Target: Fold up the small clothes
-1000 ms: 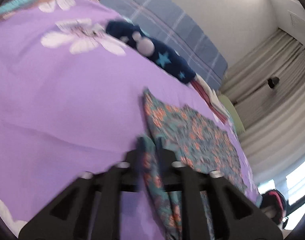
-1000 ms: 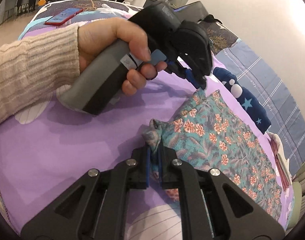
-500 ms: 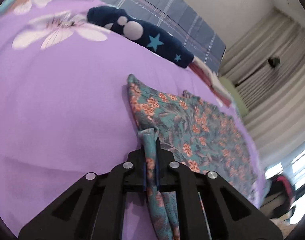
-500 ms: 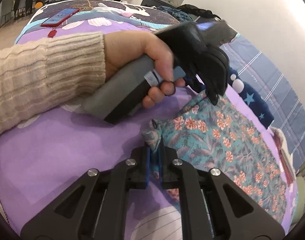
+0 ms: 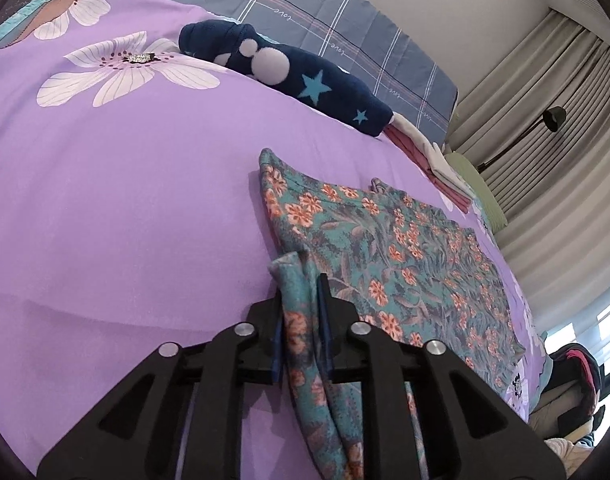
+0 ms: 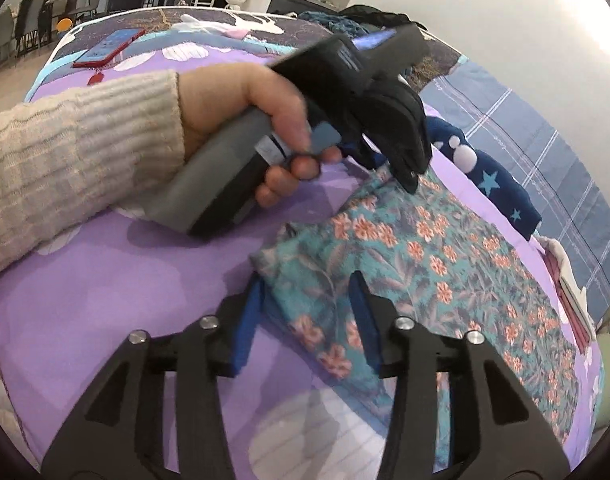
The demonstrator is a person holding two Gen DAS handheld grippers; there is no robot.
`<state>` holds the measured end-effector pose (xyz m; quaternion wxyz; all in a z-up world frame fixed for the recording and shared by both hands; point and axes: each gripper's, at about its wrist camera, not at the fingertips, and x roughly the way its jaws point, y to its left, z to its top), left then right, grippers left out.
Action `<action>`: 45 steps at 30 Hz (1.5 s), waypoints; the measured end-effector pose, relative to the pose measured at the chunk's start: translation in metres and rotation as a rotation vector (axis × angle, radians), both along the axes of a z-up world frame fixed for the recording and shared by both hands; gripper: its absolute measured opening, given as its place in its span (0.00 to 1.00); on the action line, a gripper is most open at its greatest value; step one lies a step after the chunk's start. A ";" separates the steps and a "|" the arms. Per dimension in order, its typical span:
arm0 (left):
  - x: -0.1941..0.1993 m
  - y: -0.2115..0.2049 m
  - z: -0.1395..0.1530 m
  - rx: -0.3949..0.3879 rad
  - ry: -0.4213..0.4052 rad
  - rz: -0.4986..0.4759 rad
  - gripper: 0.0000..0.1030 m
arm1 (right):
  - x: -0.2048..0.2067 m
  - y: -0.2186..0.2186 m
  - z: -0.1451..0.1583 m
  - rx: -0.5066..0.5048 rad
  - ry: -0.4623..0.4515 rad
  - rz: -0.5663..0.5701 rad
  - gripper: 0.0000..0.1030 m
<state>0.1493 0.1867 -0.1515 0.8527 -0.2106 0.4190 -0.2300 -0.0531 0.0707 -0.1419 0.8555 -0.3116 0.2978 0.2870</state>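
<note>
Release marks this moment on the bed with the purple floral bedsheet [image 5: 137,216]: the right tool [image 6: 305,304], which a second ago pinched a bunched corner of the teal floral-print cloth garment [image 6: 445,264], has just been opening and now stands moderately wide, its blue pads clear of the fabric that lies slack between them. The left tool [image 5: 301,312] clamped tight half a second ago and has since been easing; its jaws are narrow, with a gathered ridge of the same garment [image 5: 405,256] standing between them, and the pads still look to be pressing it. In the right wrist view a hand [image 6: 241,120] in a cream ribbed knit sleeve [image 6: 65,160] carries that left tool at about 1 o'clock, its tip down on the garment's far corner. The garment lies spread flat on the sheet, running from the centre toward 4 o'clock in both views. Beyond it, at 12 o'clock in the left wrist view, a rolled navy fleece item with white dots and blue stars [image 5: 289,76] sits against the grey-blue checked pillow [image 5: 325,24]. The letting-go suggests one fold has just been laid down and the next edge is yet to be chosen.
</note>
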 end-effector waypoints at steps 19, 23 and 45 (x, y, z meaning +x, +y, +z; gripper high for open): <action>0.012 -0.009 0.005 0.040 0.000 0.056 0.05 | 0.007 0.002 0.007 0.045 -0.019 -0.035 0.05; 0.011 -0.009 0.013 0.026 0.001 0.060 0.05 | 0.008 -0.008 0.018 0.107 -0.004 -0.043 0.05; 0.013 -0.132 0.102 0.138 -0.111 0.016 0.06 | 0.014 -0.159 0.084 0.499 0.013 -0.230 0.05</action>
